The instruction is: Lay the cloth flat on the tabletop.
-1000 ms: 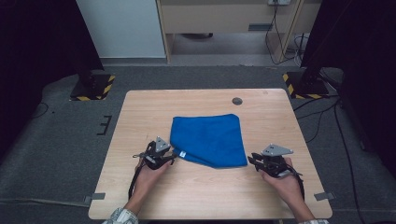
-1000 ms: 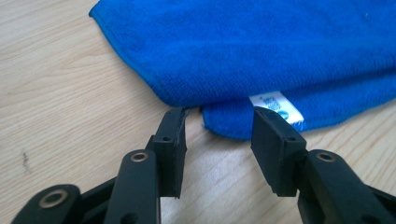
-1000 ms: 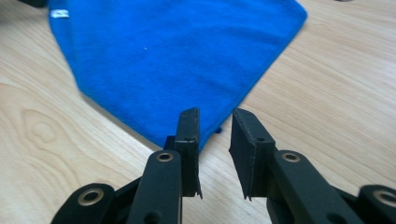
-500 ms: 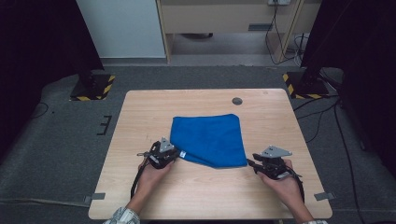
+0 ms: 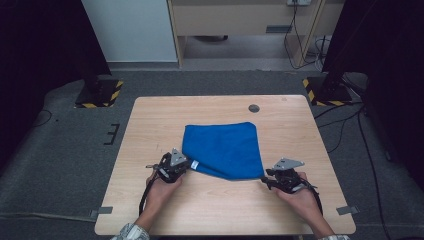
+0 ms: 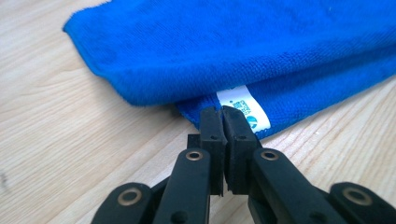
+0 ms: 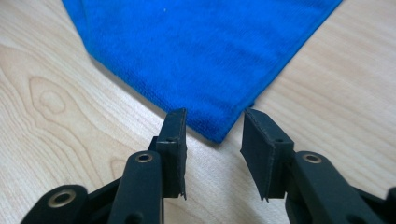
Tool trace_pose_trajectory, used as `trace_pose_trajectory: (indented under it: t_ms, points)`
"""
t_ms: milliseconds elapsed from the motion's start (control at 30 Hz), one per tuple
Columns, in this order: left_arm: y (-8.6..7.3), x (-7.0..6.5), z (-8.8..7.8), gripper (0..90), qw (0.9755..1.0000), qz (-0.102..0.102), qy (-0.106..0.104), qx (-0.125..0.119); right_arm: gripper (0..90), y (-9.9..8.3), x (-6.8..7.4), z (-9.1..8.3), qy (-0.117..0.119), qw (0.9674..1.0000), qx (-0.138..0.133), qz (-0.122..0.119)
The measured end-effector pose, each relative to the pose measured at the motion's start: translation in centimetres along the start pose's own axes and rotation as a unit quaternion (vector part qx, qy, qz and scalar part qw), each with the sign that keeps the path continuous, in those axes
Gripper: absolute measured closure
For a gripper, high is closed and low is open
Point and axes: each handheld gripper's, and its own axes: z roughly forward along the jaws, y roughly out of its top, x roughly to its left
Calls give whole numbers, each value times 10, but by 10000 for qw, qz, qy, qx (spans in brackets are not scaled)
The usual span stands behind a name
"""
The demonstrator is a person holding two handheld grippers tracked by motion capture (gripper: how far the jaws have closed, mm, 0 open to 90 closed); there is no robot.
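Cloth (image 5: pixel 223 149) corner lies between right jaws; left jaws pinch its edge.

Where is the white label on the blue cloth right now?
In the left gripper view the white label sits on the lower layer's edge of the folded blue cloth, just beyond the shut left gripper; in the high view, at the cloth's near-left corner.

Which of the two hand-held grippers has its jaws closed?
The left hand-held gripper: its jaws meet at the blue cloth's corner by the white label. The right hand-held gripper stands open around the other near corner.
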Motion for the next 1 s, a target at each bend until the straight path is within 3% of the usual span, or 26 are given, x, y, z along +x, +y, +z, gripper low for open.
trace_pose_trajectory:
  t_ms: [267, 467, 567, 633, 700, 833, 1000]
  points:
    - [-4, 4, -16, 875, 9998, -199, 31, -91, 580, 0, 0, 7, 113, 9998, 170, 24]
    - [-7, 7, -14, 874, 9997, -229, 50, -4, 582, 4, 0, 15, 242, 9996, 127, 17]
    - [-6, 7, -13, 873, 9997, -224, 63, -1, 695, 6, -1, 18, 419, 9991, 71, 90]
    - [-6, 6, -13, 873, 9998, -206, 67, -9, 830, 8, -2, 18, 569, 9983, -8, 99]
    - [-5, 7, -13, 873, 9998, -211, 69, -25, 889, 10, -3, 17, 669, 9977, -66, 120]
    - [-6, 7, -13, 871, 9997, -220, 75, -20, 896, 17, -1, 13, 762, 9968, -251, 72]
    - [-5, 7, -14, 869, 9996, -252, 124, -40, 895, 39, 4, 17, 910, 9954, -301, 88]
